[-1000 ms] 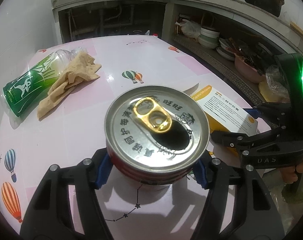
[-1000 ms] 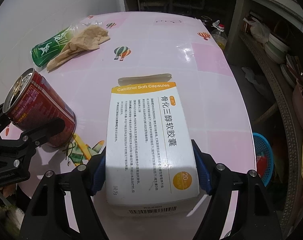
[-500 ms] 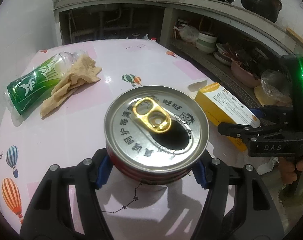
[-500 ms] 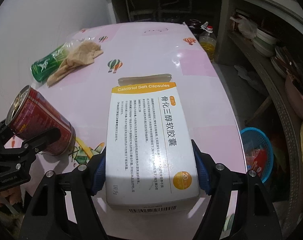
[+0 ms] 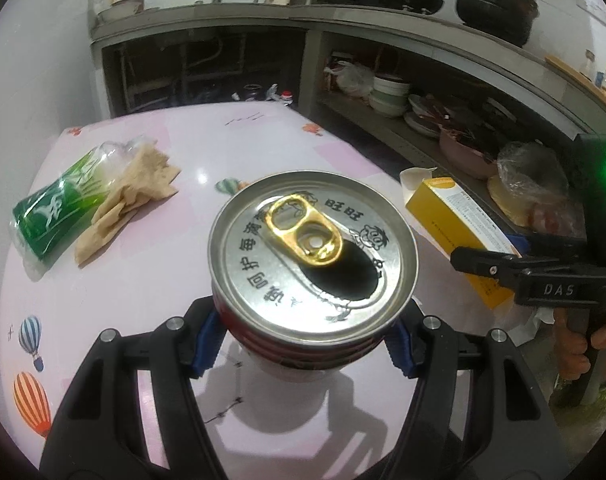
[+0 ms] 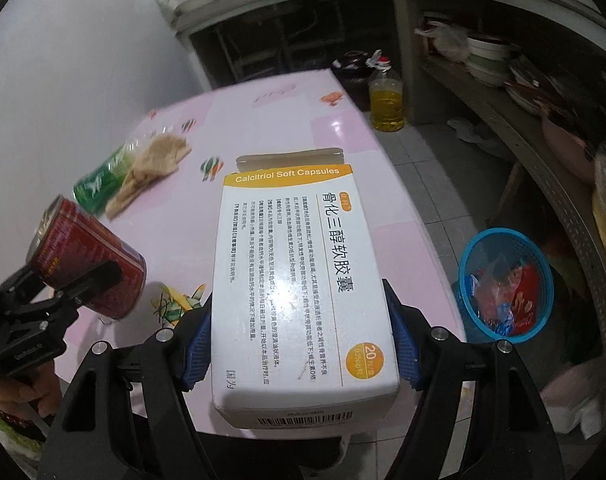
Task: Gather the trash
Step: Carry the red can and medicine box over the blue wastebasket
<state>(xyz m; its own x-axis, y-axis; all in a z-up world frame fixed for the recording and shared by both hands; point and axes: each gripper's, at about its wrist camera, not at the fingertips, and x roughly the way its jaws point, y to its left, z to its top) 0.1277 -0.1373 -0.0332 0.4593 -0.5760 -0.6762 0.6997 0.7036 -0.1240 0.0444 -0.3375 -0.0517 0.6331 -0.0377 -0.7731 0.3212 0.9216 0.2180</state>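
Box [image 6: 303,280] labelled "Calcitriol Soft Capsules"

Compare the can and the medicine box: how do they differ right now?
The can is round metal, red-sided, already opened; the medicine box is flat white-and-orange cardboard. The can sits in the left gripper, the box in the right gripper. Both are clamped and lifted above the table.

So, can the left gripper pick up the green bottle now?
Probably not: the left gripper is shut on the red can. The green bottle lies unblocked beside the brown paper.
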